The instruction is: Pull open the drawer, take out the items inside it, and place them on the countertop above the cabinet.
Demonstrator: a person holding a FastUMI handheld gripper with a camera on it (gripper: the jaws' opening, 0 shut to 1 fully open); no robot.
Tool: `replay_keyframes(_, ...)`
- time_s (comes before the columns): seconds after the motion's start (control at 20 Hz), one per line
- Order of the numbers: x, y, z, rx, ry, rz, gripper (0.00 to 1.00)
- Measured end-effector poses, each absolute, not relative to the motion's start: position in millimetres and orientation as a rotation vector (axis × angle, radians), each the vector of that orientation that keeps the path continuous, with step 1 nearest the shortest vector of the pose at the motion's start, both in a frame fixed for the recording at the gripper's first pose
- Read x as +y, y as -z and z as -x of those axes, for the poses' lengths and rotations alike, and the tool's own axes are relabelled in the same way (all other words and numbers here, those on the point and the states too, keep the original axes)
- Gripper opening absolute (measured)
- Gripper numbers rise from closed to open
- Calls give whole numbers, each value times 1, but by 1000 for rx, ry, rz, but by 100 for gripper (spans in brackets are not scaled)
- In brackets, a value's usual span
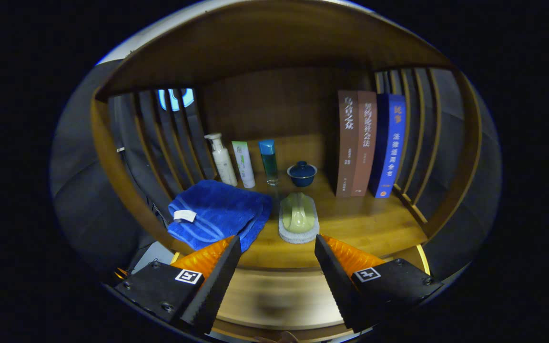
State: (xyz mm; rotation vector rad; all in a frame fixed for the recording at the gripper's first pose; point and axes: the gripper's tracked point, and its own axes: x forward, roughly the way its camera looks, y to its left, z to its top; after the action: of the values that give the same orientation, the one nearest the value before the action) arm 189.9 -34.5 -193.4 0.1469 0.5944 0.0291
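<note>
My gripper stands open, with nothing between its fingers, just in front of the wooden countertop. On the countertop, just ahead of the fingers, lies a pale green scrubbing brush on its white pad. Left of it, ahead of the left finger, a folded blue towel with a white tag rests on the wood. Below the countertop's front edge, between the fingers, a lighter wooden surface is blurred; I cannot tell whether it is the drawer's front or its inside.
At the back of the alcove stand a white pump bottle, a white-and-green tube, a teal bottle and a blue lidded bowl. Three upright books stand at the right. Slatted side walls and a wooden top enclose the space.
</note>
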Motion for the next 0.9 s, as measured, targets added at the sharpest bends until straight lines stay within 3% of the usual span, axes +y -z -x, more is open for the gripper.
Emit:
replay_keyframes(0.4,-30,160,-76,342,-27,-142,99)
replay_keyframes(0.9,-36,266,13,298,15,-137,99)
